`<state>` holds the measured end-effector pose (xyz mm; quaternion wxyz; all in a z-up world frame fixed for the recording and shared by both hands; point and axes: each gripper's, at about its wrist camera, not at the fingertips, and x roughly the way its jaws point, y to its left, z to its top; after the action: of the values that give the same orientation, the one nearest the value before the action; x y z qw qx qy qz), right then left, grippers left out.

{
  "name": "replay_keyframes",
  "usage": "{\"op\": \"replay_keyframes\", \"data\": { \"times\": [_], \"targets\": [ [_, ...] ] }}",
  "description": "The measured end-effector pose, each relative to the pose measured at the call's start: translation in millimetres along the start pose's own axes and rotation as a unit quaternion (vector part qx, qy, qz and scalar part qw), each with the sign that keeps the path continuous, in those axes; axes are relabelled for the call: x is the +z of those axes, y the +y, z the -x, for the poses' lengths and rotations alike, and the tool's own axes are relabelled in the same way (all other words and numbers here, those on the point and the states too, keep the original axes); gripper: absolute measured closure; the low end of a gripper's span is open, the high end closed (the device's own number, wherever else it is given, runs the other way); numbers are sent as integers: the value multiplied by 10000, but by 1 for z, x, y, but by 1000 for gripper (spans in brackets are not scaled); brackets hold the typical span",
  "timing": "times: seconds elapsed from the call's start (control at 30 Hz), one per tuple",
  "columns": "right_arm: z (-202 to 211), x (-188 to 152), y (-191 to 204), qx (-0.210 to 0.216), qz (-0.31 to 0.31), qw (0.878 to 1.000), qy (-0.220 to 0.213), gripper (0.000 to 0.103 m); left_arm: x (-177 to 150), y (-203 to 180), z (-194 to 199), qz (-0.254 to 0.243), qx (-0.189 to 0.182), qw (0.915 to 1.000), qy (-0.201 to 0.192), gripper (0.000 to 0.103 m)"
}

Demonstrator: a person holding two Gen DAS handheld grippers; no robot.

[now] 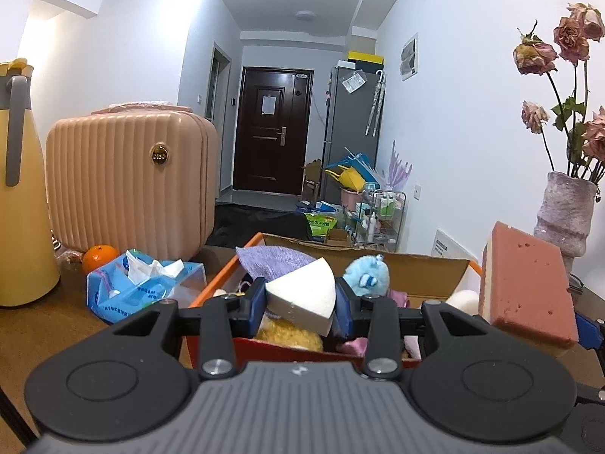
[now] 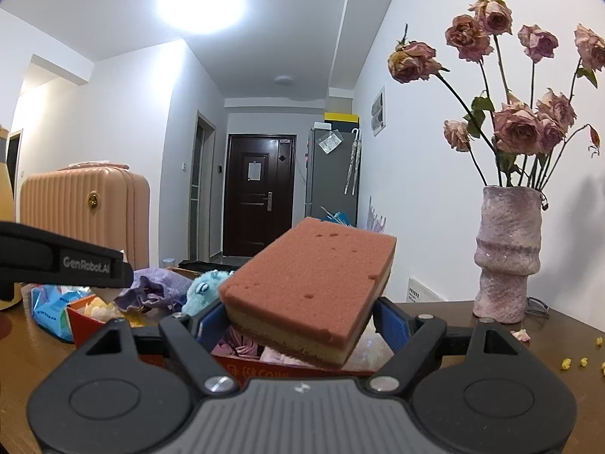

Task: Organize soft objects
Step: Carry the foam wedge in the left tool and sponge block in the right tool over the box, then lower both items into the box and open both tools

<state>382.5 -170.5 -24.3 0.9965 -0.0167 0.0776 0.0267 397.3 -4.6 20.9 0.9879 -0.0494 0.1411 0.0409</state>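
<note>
Sponge betw. R claw pads

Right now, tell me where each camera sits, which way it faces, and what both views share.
Left wrist: sits behind the left gripper, facing down the hallway toward the door; its fingers hold a white sponge above the box.
Right wrist: sits behind the right gripper, facing the same way; its fingers hold a pink sponge; the left gripper's side shows at left.
Shared: door, suitcase, vase, blue plush toy, box, pink sponge.
</note>
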Motion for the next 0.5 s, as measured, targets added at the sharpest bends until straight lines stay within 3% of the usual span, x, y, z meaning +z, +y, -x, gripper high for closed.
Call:
{"op": "replay_keyframes", "data": {
  "times": [0.5],
  "targets": [
    [-31,3,9,136,117,9998,-26,22,7,-7,-37,-148,72,9998,-104,65]
  ]
}}
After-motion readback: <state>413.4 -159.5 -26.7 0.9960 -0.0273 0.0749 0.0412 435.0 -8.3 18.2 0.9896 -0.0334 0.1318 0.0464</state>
